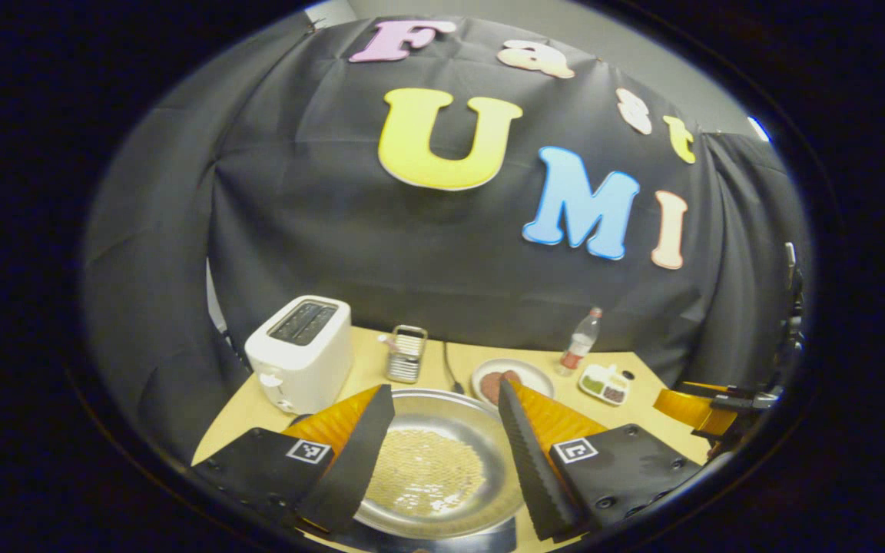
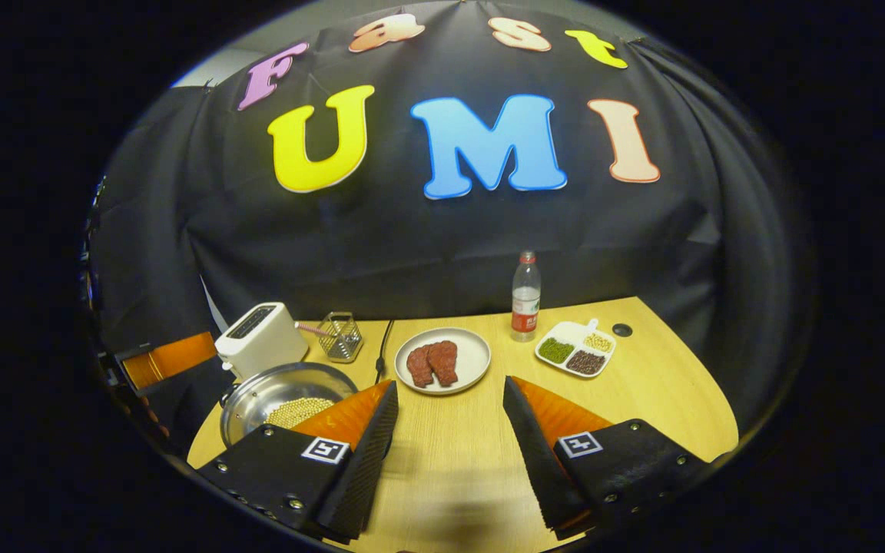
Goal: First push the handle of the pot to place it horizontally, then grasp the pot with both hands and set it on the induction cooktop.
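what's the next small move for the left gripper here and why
Probably lower the left gripper toward the pot. Its fingers are spread wide above the pot, one over each side of the rim, touching nothing. The handle isn't clearly visible, so I'd find it before pushing. The right gripper hangs open over the bare table.

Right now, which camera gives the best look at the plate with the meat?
The right gripper view: the plate lies whole and unblocked, both meat pieces clear. In the left gripper view the plate is partly hidden behind a finger.
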A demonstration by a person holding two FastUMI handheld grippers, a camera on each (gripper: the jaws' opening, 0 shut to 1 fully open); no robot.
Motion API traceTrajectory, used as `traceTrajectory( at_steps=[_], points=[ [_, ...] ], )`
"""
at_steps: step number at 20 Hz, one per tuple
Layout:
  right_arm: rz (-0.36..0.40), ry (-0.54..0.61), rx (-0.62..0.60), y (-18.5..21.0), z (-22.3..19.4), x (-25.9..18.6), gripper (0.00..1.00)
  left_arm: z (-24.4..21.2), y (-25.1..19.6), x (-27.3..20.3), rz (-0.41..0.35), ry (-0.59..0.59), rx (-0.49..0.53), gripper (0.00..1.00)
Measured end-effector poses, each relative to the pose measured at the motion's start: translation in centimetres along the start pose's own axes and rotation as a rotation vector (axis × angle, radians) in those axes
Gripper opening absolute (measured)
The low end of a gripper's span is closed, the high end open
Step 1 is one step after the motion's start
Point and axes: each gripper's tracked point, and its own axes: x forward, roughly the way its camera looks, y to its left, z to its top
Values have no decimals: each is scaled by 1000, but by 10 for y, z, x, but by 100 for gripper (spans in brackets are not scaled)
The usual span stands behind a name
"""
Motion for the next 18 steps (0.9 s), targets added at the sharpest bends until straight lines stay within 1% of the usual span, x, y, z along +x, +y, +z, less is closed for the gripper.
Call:
traceTrajectory(
  at_steps=[2, 5, 7, 9, 10, 11, 12, 14, 17, 18],
  points=[
    [-3, -67, 5, -16, 29, -21, 84, 21, -39, -16, -4, -55, 34, 90],
    [-11, -169, -3, -41, 74, -58, 83, 68, -100, -46, -16, -167, 64, 89],
    [-21, -224, -20, -59, 99, -82, 83, 98, -130, -67, -6, -242, 63, 90],
    [-23, -265, -40, -75, 118, -99, 83, 117, -155, -87, -6, -304, 47, 90],
    [-21, -281, -54, -83, 125, -105, 84, 124, -165, -94, -9, -330, 47, 90],
    [-19, -297, -65, -88, 129, -108, 99, 128, -172, -99, -6, -348, 54, 92],
    [-14, -315, -67, -92, 133, -123, 100, 129, -177, -106, 7, -363, 64, 95],
    [10, -330, -65, -97, 134, -128, 100, 128, -190, -112, 24, -375, 91, 97],
    [49, -321, -61, -103, 130, -135, 99, 122, -204, -120, 53, -371, 117, 97],
    [63, -318, -60, -104, 128, -136, 99, 120, -207, -124, 65, -371, 124, 95]
  ],
)
